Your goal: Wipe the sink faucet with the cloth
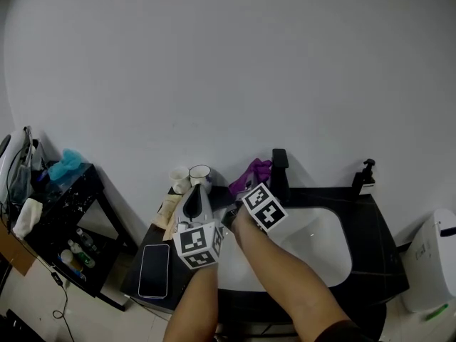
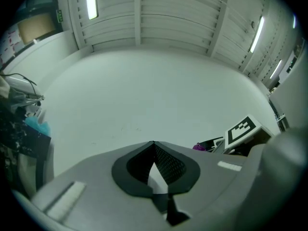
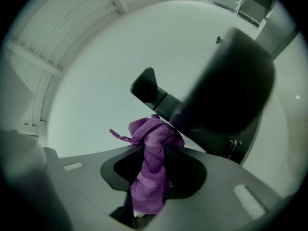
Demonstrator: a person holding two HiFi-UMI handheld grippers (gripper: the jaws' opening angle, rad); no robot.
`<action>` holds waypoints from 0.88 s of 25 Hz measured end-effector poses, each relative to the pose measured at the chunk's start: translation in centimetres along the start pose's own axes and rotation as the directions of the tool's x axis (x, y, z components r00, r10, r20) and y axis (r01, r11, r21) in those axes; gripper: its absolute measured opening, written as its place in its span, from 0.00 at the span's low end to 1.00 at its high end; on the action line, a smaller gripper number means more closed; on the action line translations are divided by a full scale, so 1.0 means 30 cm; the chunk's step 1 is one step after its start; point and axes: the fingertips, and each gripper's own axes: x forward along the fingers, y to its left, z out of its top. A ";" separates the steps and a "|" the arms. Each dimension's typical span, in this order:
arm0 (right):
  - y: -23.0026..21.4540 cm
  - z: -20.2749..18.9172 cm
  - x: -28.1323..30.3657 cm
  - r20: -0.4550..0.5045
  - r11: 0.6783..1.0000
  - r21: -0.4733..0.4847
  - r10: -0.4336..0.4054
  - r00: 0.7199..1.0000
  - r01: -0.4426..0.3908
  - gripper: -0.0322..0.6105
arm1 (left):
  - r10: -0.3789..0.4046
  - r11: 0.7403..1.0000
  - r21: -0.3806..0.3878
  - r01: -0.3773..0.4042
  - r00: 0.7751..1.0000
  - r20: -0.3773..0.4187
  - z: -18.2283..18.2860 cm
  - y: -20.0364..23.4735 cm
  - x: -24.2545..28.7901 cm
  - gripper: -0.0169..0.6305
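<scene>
Low centre in my head view, the left gripper is clenched on nothing and idle; the right gripper grasps the bunched purple fabric cloth, just beside the black metal sink faucet; I judge wiping is barely started; only the right gripper view shows the cloth pinched between the jaws, with the faucet looming close at upper right; I cannot confirm contact.

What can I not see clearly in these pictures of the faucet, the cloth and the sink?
- Contact between cloth and faucet: right gripper view, the bunched cloth covers the meeting place.
- Faucet's lower part: head view, the marker cube of the right gripper stands partly before it.
- Sink front rim: head view, the person's arms cover it.
- Bottles on the side shelf: head view, too small.
</scene>
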 end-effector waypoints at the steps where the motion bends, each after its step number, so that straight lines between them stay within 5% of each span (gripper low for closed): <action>1: -0.024 -0.012 -0.002 -0.005 1.000 0.004 -0.018 1.000 0.018 0.24 | -0.005 1.000 0.004 0.005 1.000 0.001 0.002 -0.003 0.001 0.05; 11: -0.133 -0.112 -0.066 -0.084 0.996 0.039 -0.079 0.993 0.083 0.24 | -0.014 0.997 0.078 0.017 0.999 -0.036 -0.012 -0.029 0.011 0.05; 16: -0.013 -0.125 -0.129 -0.183 0.981 -0.169 0.065 0.981 -0.096 0.24 | -0.006 0.994 0.113 0.011 0.999 -0.045 -0.022 -0.028 0.010 0.05; 19: 0.129 -0.076 -0.215 -0.214 0.898 -0.335 0.221 0.951 -0.284 0.24 | 0.009 0.993 0.116 -0.003 0.999 -0.048 -0.025 -0.011 0.009 0.05; 22: 0.271 0.033 -0.361 -0.191 0.730 -0.525 0.400 0.896 -0.438 0.24 | -0.003 0.991 0.131 0.011 0.998 -0.058 -0.033 -0.027 0.012 0.05</action>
